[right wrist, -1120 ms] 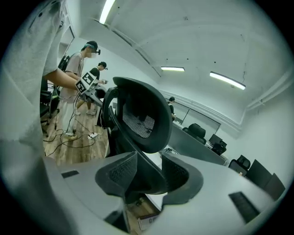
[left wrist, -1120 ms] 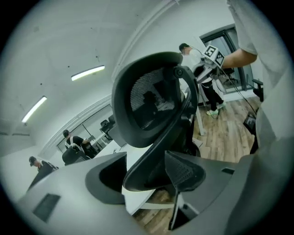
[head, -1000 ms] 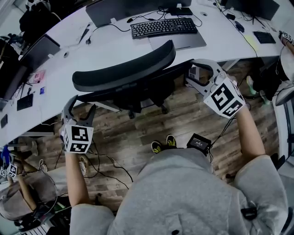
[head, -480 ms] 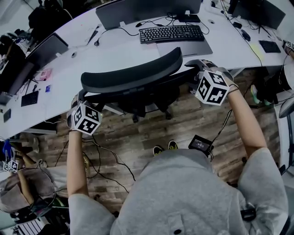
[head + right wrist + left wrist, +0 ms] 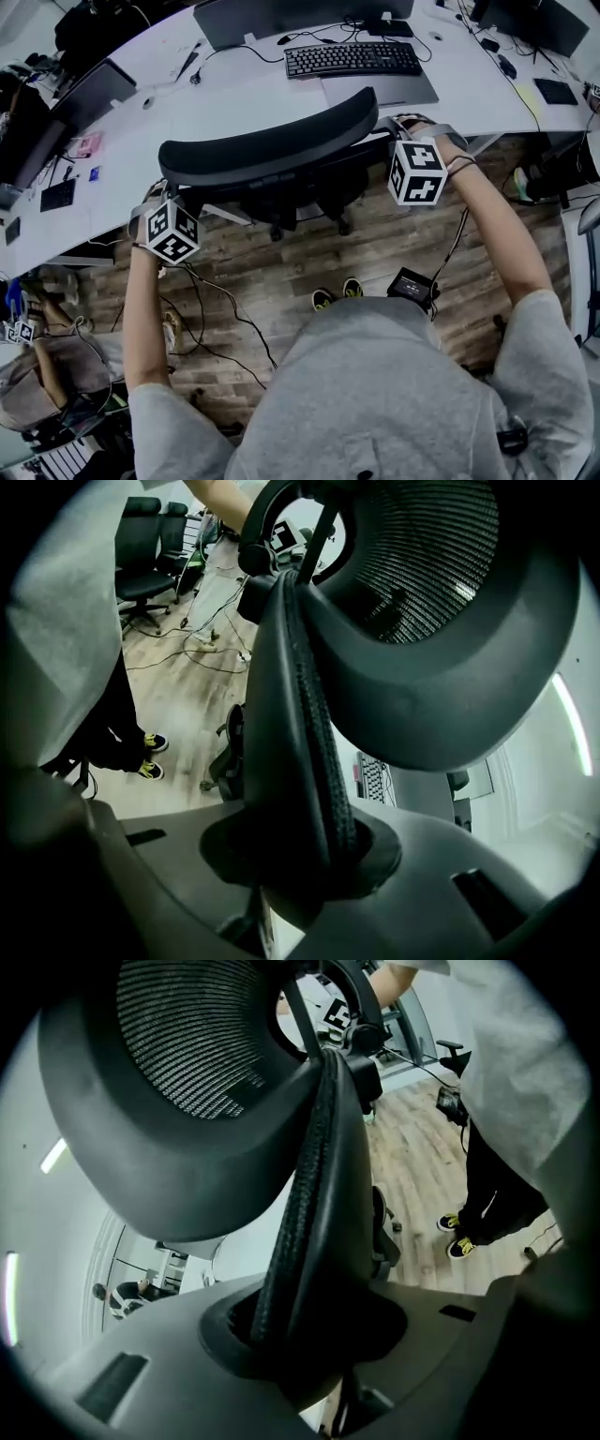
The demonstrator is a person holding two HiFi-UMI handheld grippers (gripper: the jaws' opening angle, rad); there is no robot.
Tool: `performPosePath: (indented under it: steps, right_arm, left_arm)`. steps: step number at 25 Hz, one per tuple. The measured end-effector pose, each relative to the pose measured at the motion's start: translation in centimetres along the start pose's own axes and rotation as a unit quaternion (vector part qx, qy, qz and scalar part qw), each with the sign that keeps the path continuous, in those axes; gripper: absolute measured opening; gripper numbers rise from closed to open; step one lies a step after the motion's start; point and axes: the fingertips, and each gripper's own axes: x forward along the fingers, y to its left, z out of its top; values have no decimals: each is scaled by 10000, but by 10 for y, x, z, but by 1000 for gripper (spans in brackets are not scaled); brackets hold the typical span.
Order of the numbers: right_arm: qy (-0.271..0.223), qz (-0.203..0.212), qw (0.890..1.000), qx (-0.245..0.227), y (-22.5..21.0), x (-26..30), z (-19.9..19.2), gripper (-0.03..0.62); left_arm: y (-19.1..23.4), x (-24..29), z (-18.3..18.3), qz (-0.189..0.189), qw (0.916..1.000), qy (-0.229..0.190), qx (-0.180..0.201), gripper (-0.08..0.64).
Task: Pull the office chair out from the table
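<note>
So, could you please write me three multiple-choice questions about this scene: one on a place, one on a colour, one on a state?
1. Where does the keyboard lie?
A. on the white table, beyond the office chair
B. on the wooden floor
C. on the chair's seat

2. What colour is the office chair?
A. white
B. black
C. red

3. What stands between the jaws of the left gripper and the right gripper?
A. nothing
B. a loose cable
C. a side edge of the chair's back

Answers:
1 A: the head view shows the keyboard on the tabletop, behind the chair's back.
2 B: the back and frame are dark in all three views.
3 C: each gripper view shows the edge of the back between its jaws, which are closing on it.
</note>
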Motion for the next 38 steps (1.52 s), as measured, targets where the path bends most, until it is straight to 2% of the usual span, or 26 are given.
performPosePath:
  steps: [7,18,29,38]
  right_arm:
    - [-31,-145,9999,49,-2,1,2,115]
    - [8,-128,9999,-13,2,-4,2,110]
    - [61,-96,9999,77,30,-24,6,109]
    - [32,-59,10000,-16,47,-37,5,109]
  left_arm:
    - [2,-4,-3,72,10000,42,2,133]
    - [-6,-6,0,8,9999,69,88,121]
    - [-27,-21,3,-44,9999,-24,139,121]
    - [-51,-45,10,161,9999,-53,-1,127]
